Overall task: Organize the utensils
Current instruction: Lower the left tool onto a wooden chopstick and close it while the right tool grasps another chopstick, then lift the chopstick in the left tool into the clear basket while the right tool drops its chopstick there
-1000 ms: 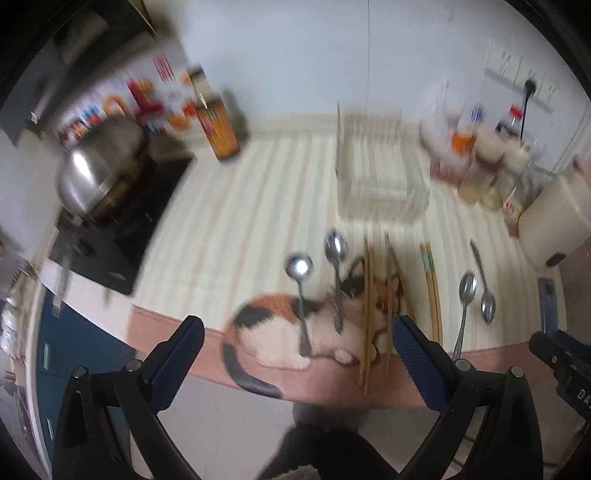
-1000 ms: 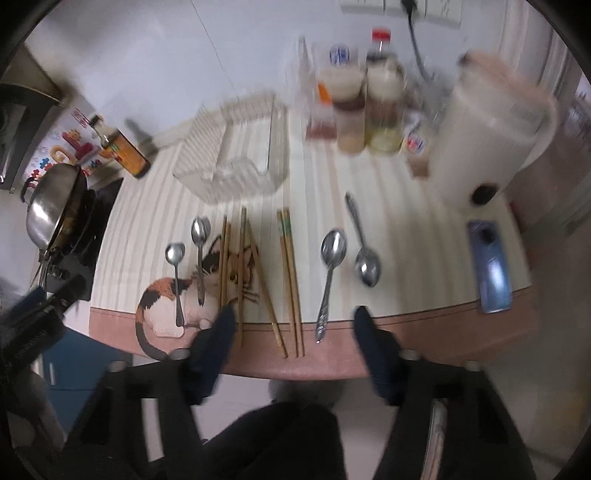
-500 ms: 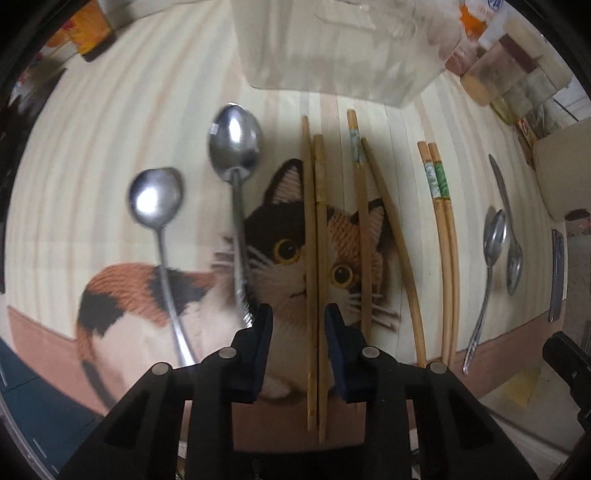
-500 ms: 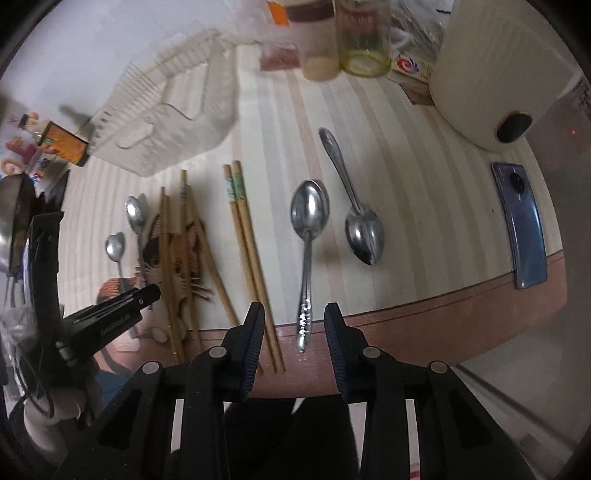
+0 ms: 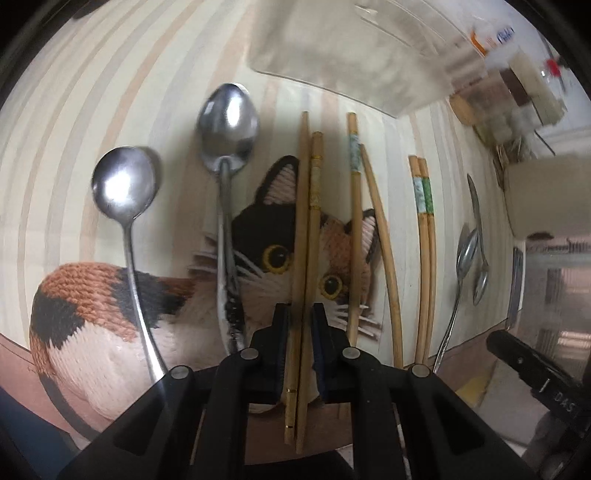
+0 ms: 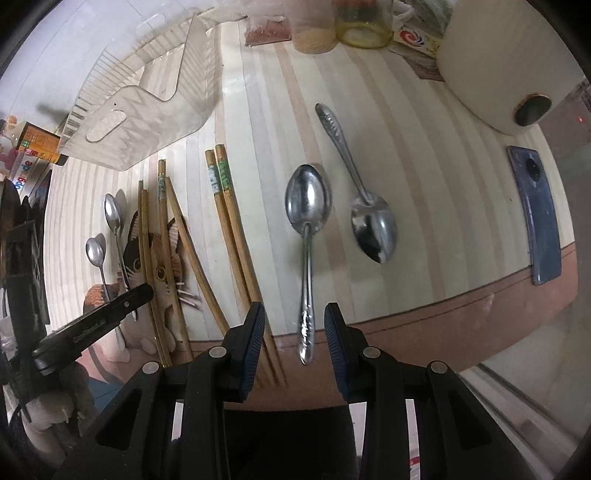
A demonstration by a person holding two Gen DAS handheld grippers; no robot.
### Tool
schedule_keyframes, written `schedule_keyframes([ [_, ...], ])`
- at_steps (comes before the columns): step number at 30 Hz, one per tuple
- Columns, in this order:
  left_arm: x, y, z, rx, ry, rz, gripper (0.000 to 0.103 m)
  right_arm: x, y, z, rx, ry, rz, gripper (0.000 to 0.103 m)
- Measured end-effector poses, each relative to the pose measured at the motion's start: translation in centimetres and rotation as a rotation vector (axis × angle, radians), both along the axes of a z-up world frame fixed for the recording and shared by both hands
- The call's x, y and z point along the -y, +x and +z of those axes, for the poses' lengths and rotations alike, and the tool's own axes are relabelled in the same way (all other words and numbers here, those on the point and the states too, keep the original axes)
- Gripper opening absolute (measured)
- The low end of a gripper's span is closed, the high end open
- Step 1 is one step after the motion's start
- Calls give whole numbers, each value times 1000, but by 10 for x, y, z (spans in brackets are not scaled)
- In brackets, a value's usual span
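Observation:
My left gripper [image 5: 300,310] is shut on a pair of wooden chopsticks [image 5: 304,229] lying on a cat-shaped knitted mat [image 5: 258,266]. Two steel spoons [image 5: 125,192] [image 5: 227,125] lie to their left, and more chopsticks [image 5: 354,221] [image 5: 424,258] lie to their right. My right gripper [image 6: 295,314] is open, its fingers on either side of the handle of a steel spoon [image 6: 306,221] near the table's front edge. A second spoon [image 6: 369,218] lies to its right, bowl towards me. A clear plastic utensil basket [image 6: 147,99] stands at the back.
A blue phone [image 6: 537,210] lies at the table's right edge. A white appliance [image 6: 498,62] and several jars [image 6: 314,33] stand at the back right. A sauce bottle [image 6: 37,144] stands at the back left. The striped table [image 6: 424,166] ends just before my grippers.
Both grippers dropped from high above the table to its front edge. The left one closed onto the chopstick pair. The right one narrowed and came down around the spoon handle.

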State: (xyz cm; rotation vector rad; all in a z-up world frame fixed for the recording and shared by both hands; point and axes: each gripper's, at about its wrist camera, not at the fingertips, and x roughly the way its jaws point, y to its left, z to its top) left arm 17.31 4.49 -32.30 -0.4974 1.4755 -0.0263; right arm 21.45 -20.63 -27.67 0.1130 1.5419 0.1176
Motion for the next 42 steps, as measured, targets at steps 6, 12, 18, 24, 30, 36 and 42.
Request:
schedule_keyframes([
  [6, -3, 1, 9, 11, 65, -37, 10, -7, 5, -2, -1, -15, 17, 35],
  [12, 13, 17, 8, 20, 141, -104, 9, -16, 9, -5, 4, -38, 34, 35],
  [18, 26, 20, 8, 21, 234, -102, 0, -34, 23, -25, 2, -58, 58, 35],
  [24, 10, 15, 5, 20, 212, -87, 1, -50, 30, -56, -48, -71, 80, 20],
  [30, 12, 23, -6, 17, 206, -114, 9, -53, 28, -55, -39, -99, 102, 7],
  [36, 17, 29, -12, 17, 241, -127, 6, -59, 36, -57, -57, -118, 115, 7],
  [42, 31, 11, 4, 57, 315, -126, 5, -49, 24, -51, -45, -46, 41, 6],
])
